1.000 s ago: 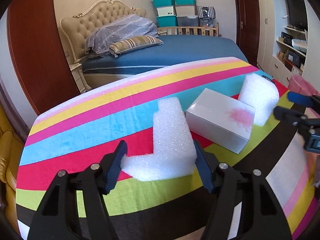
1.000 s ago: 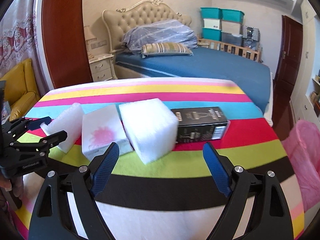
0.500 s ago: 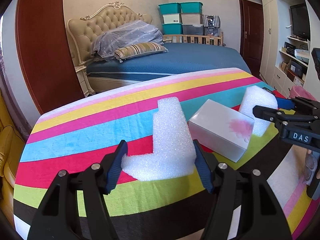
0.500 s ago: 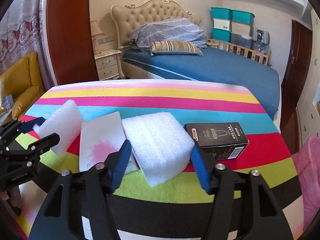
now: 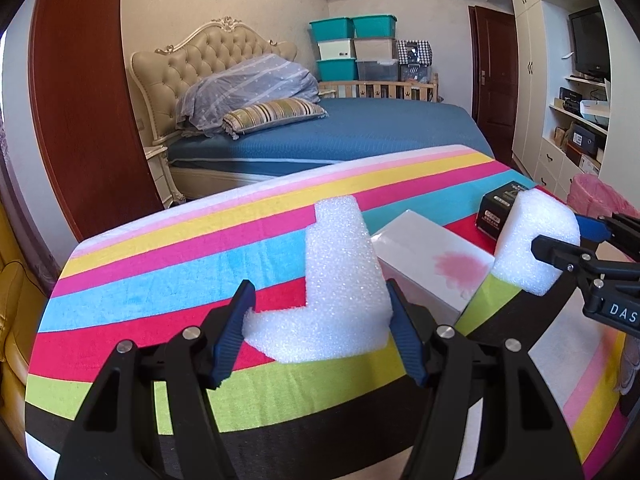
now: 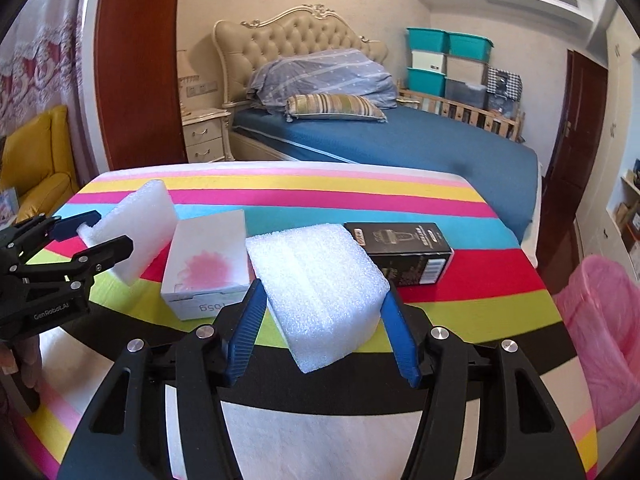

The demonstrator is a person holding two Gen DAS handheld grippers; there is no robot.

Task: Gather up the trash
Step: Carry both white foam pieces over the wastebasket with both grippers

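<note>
My left gripper (image 5: 320, 332) is shut on an L-shaped white foam piece (image 5: 332, 292) and holds it just above the striped tablecloth (image 5: 160, 280). My right gripper (image 6: 322, 332) is shut on a white foam block (image 6: 320, 280), lifted off the cloth; this block also shows in the left wrist view (image 5: 534, 244). A white box with a pink blotch (image 6: 208, 260) lies between the two foam pieces. A black carton (image 6: 404, 248) lies behind the right block. The L-shaped foam shows in the right wrist view (image 6: 140, 232) too.
A pink trash bag (image 6: 604, 340) stands off the table's right side. A bed (image 6: 400, 140) lies behind the table, a yellow armchair (image 6: 36, 168) at the left, and shelves with a TV (image 5: 588, 44) at the right.
My right gripper has closed from wide open onto the foam block and raised it. My left gripper has stayed shut on the L-shaped foam and lifted it slightly.
</note>
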